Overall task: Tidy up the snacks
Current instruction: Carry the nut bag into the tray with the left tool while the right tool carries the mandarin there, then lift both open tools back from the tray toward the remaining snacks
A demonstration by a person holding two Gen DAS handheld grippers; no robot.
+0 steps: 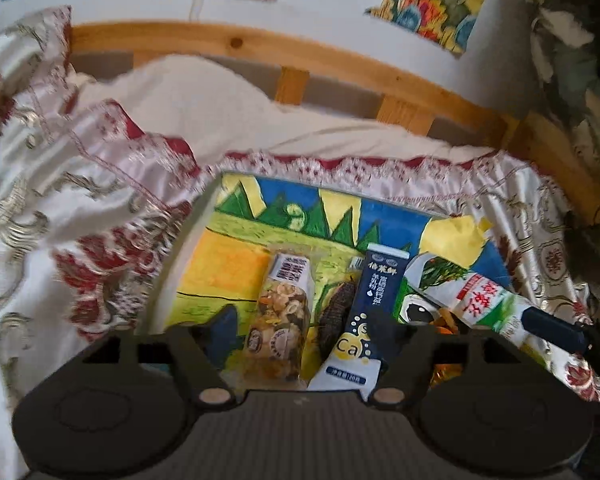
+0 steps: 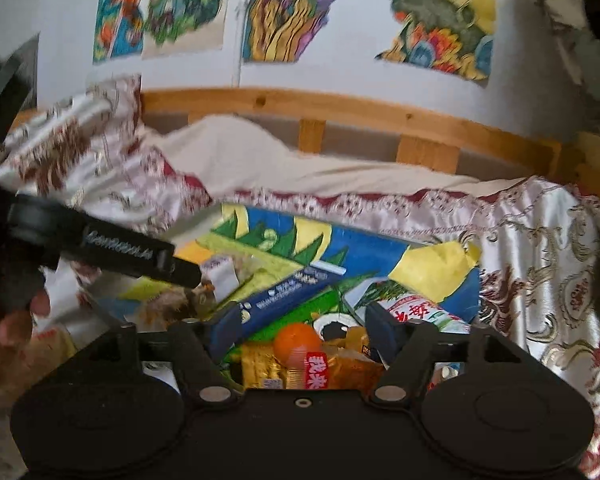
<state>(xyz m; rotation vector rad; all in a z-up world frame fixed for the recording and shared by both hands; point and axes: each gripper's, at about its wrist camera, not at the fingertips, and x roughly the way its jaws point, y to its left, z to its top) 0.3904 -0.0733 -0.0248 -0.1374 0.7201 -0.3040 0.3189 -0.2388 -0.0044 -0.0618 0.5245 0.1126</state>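
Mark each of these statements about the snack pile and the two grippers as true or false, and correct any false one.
1. The left gripper stands open. True.
2. The clear packet of mixed snacks lies left of the dark blue packet in the left wrist view. True.
3. The snacks lie on a bare wooden floor. False: they lie on a colourful painted picture spread over a patterned cloth.
4. The right gripper is clamped on the orange ball. False: its jaws are open, and the orange round item sits between them untouched.
5. The wall is bare. False: colourful pictures hang on it.
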